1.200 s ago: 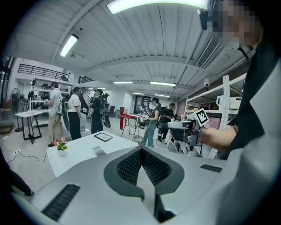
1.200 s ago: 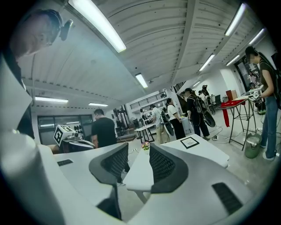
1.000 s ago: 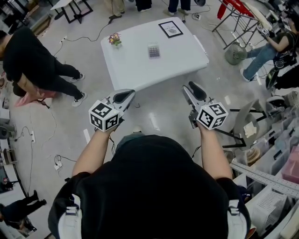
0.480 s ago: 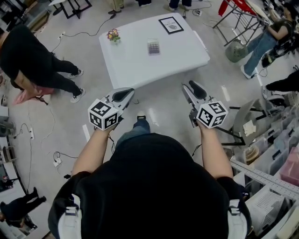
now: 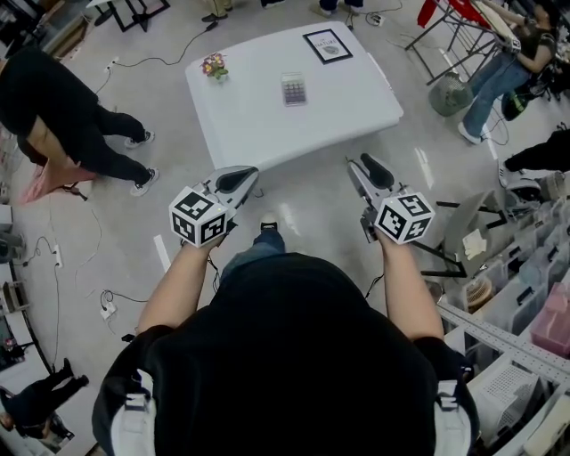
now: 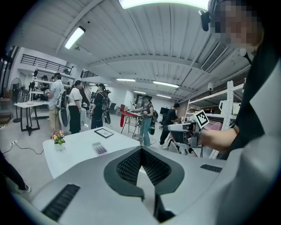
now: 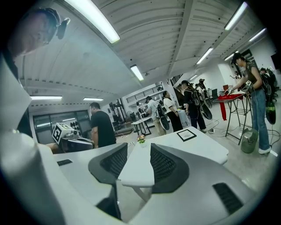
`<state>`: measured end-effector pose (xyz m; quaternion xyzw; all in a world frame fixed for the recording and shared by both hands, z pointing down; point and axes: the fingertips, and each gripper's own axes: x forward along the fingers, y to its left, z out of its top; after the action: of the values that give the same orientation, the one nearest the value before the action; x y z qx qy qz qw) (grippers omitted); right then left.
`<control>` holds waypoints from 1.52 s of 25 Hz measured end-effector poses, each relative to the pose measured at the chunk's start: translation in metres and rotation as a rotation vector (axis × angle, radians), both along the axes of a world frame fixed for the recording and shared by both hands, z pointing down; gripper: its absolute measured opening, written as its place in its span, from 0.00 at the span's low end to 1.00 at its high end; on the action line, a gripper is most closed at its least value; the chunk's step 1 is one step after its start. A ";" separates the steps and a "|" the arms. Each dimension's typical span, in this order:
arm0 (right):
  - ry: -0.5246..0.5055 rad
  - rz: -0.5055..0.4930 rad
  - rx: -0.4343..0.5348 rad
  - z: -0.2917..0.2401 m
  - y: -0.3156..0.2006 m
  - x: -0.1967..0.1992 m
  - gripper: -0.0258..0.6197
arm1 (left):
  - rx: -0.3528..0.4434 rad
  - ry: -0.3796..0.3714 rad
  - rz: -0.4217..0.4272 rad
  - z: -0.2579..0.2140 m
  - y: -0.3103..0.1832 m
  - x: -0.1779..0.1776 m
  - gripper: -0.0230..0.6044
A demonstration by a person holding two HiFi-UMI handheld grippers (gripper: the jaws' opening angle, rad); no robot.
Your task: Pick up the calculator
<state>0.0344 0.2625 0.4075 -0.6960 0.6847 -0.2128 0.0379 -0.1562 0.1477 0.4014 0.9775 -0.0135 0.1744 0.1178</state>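
The calculator [image 5: 294,89] lies flat near the middle of the white table [image 5: 258,125], far ahead of both grippers. The left gripper view shows the calculator [image 6: 99,148] left of the jaws. My left gripper [image 5: 237,182] hangs over the floor short of the table's near edge, its fingertips touching and nothing between them [image 6: 141,150]. My right gripper [image 5: 367,169] is level with it on the right, jaws a little apart and empty [image 7: 138,147]. The right gripper view does not show the calculator.
A small flower pot [image 5: 215,68] and a framed picture [image 5: 327,46] also stand on the table. A person in black [image 5: 53,107] bends at the left. A fan [image 5: 445,101], a red-topped stand [image 5: 454,16] and storage shelves [image 5: 525,294] are at the right. Cables cross the floor.
The view has crept towards the table, and a shoe now shows below between the grippers. Both grippers hold the same pose.
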 end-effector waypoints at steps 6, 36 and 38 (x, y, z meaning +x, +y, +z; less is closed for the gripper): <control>-0.009 0.006 -0.022 0.006 -0.035 0.004 0.31 | -0.018 -0.006 -0.001 0.007 -0.038 0.004 0.06; -0.023 0.116 -0.075 0.020 -0.193 0.050 0.31 | -0.059 -0.005 0.133 0.021 -0.219 0.074 0.06; -0.020 0.124 -0.072 0.016 -0.199 0.049 0.31 | -0.058 -0.004 0.140 0.020 -0.227 0.074 0.06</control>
<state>0.0833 0.0636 0.4235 -0.7358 0.6319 -0.2414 0.0326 -0.0826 -0.0798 0.4209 0.9718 0.0597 0.1847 0.1337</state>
